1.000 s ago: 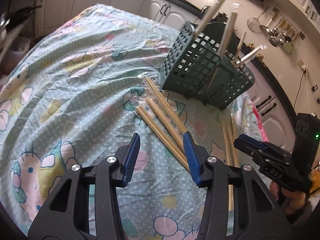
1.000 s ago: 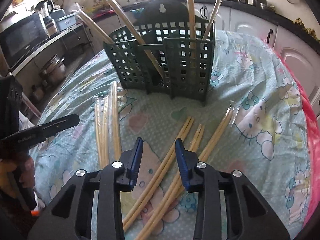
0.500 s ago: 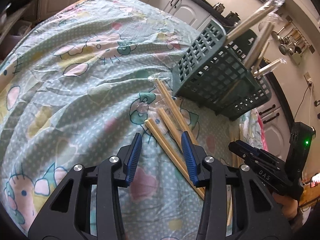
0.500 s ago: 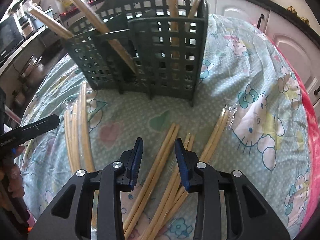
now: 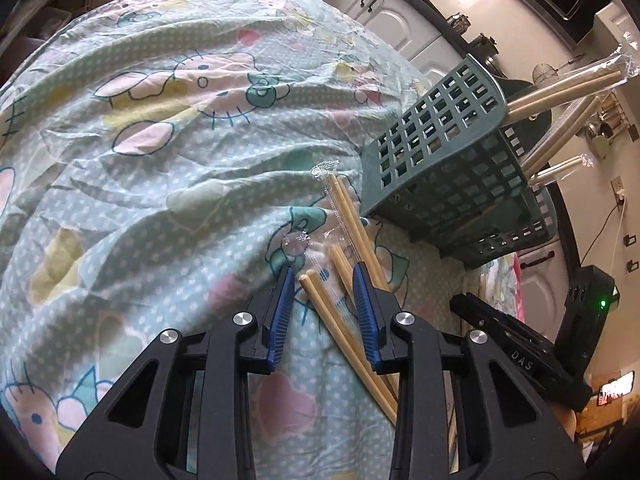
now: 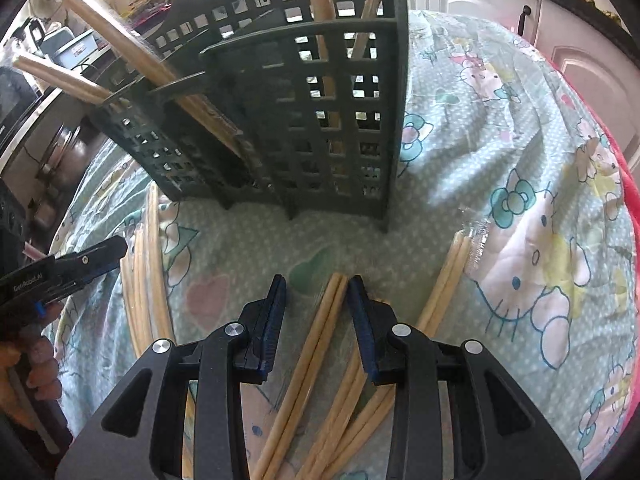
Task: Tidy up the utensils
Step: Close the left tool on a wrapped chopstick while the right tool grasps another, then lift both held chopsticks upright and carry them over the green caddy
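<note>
My left gripper [image 5: 324, 300] is closing its jaws around a wrapped chopstick pair [image 5: 320, 300] on the cloth [image 5: 140, 184], pads not yet pressing. My right gripper [image 6: 316, 308] stands released over another chopstick pair [image 6: 316, 340]. The green basket [image 6: 320, 128] sits at twelve o'clock, holding more chopsticks.
</note>
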A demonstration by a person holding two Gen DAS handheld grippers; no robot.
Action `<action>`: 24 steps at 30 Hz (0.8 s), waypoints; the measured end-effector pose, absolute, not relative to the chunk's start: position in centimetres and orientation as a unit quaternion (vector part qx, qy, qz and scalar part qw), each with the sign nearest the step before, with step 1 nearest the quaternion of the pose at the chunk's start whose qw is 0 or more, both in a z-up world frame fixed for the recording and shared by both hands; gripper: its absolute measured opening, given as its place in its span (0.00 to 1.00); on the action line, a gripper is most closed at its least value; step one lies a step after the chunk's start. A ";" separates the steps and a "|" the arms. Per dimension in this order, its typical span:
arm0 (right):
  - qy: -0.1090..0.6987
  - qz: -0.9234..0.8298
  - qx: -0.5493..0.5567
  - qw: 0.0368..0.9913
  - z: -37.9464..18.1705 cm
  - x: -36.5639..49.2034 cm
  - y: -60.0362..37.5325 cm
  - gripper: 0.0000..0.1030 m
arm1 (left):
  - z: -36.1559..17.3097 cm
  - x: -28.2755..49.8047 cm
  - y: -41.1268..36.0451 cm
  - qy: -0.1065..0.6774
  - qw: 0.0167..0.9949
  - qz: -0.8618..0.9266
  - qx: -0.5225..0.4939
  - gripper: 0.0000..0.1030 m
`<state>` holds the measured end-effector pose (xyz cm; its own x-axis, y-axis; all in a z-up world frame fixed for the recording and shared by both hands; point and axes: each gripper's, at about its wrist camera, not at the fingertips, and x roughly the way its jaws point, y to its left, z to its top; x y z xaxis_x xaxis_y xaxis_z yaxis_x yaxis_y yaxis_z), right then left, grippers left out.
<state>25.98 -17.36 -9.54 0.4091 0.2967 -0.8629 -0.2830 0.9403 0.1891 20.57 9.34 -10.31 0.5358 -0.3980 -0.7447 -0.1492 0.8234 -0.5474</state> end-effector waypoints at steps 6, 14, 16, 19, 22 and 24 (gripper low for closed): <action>0.515 0.168 0.008 0.841 -9.8 27.0 -17.3 0.31 | -10.6 21.0 9.7 0.476 0.828 -0.067 -0.289 0.16; 0.503 0.154 -0.001 0.851 -9.9 26.8 -17.5 0.15 | -11.1 21.1 10.2 0.470 0.829 -0.070 -0.294 0.08; 0.500 0.157 0.003 0.852 -9.9 26.8 -17.7 0.10 | -11.2 21.1 10.2 0.471 0.829 -0.070 -0.294 0.07; 0.493 0.163 -0.002 0.855 -9.5 26.2 -17.1 0.08 | -11.2 21.1 10.4 0.470 0.828 -0.075 -0.297 0.04; 0.479 0.182 0.008 0.859 -8.6 25.1 -16.8 0.07 | -10.7 20.6 10.7 0.465 0.831 -0.076 -0.296 0.04; 0.464 0.196 0.009 0.864 -7.5 24.3 -16.6 0.07 | -10.0 20.1 10.8 0.457 0.835 -0.078 -0.295 0.04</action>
<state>24.33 -16.55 -7.54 0.4927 0.3466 -0.7982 -0.3302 0.9231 0.1971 20.13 10.79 -10.02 0.5694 -0.4001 -0.7181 -0.1392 0.8140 -0.5640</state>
